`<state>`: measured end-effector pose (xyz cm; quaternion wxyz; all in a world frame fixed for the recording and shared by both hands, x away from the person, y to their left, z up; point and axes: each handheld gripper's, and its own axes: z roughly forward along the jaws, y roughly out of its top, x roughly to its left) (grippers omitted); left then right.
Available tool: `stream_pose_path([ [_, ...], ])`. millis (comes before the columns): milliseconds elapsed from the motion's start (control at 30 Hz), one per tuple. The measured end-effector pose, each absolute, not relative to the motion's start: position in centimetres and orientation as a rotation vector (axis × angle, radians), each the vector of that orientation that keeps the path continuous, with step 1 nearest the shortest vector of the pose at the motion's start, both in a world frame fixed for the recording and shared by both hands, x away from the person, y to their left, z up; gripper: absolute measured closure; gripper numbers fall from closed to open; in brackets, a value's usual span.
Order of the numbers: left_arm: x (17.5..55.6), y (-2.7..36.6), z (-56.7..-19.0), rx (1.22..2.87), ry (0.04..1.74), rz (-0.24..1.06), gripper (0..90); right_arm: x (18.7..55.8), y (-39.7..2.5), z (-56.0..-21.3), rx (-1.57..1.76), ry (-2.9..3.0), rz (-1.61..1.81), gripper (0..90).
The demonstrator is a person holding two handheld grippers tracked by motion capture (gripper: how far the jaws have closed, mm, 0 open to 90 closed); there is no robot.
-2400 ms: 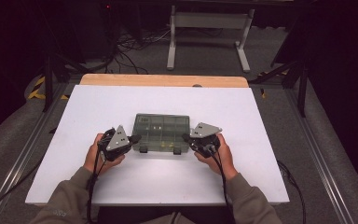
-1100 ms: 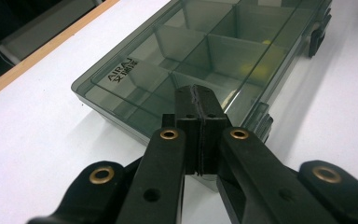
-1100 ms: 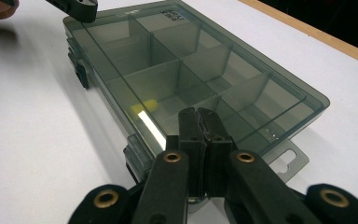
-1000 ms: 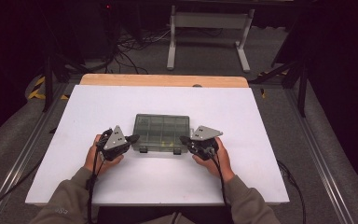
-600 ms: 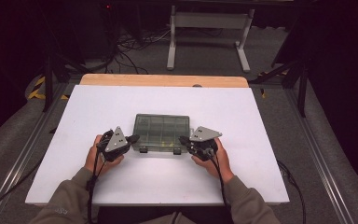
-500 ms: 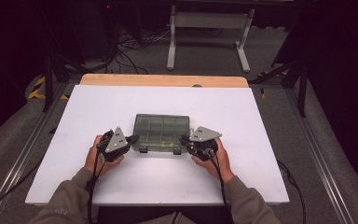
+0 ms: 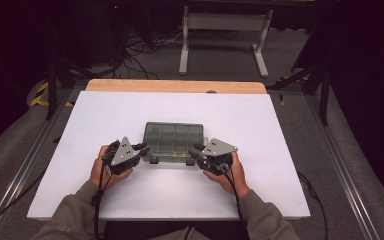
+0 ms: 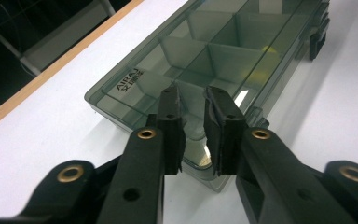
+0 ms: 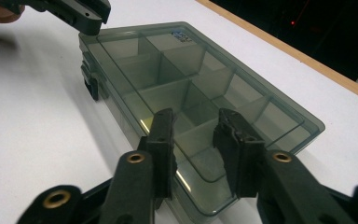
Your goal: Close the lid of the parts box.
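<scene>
A closed, smoky-clear compartment box [image 7: 172, 141] lies flat at the middle of the white table [image 7: 105, 115], with two black latches [image 7: 154, 160] on its near side. My left gripper [image 7: 143, 149] is at the box's near left corner. In the left gripper view its jaws [image 8: 193, 95] stand a narrow gap apart over that corner of the box [image 8: 223, 51], holding nothing. My right gripper [image 7: 196, 152] is at the near right corner. Its jaws [image 9: 196, 119] are open wider above the lid [image 9: 168, 70]. The compartments look empty.
A wooden strip [image 7: 175, 86] runs along the table's far edge. Beyond it on the floor are a metal stand [image 7: 225, 30] and cables. Dark frame rails flank the table left and right. The left gripper [image 9: 81, 14] also shows top left in the right gripper view.
My right gripper has edged a little left and nearer, closing on the box's near right corner. The left gripper and the box have stayed put.
</scene>
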<state>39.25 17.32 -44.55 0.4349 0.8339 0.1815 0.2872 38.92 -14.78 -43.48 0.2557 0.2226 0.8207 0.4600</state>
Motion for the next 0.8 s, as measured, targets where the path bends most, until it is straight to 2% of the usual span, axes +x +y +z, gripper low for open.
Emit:
stream_pose_path([
  [800, 38.91, 17.31, -44.36, 2.031, 0.465, 0.706, 40.2, 38.68, -14.43, -43.31, 0.612, 2.181, 1.269, 30.2],
])
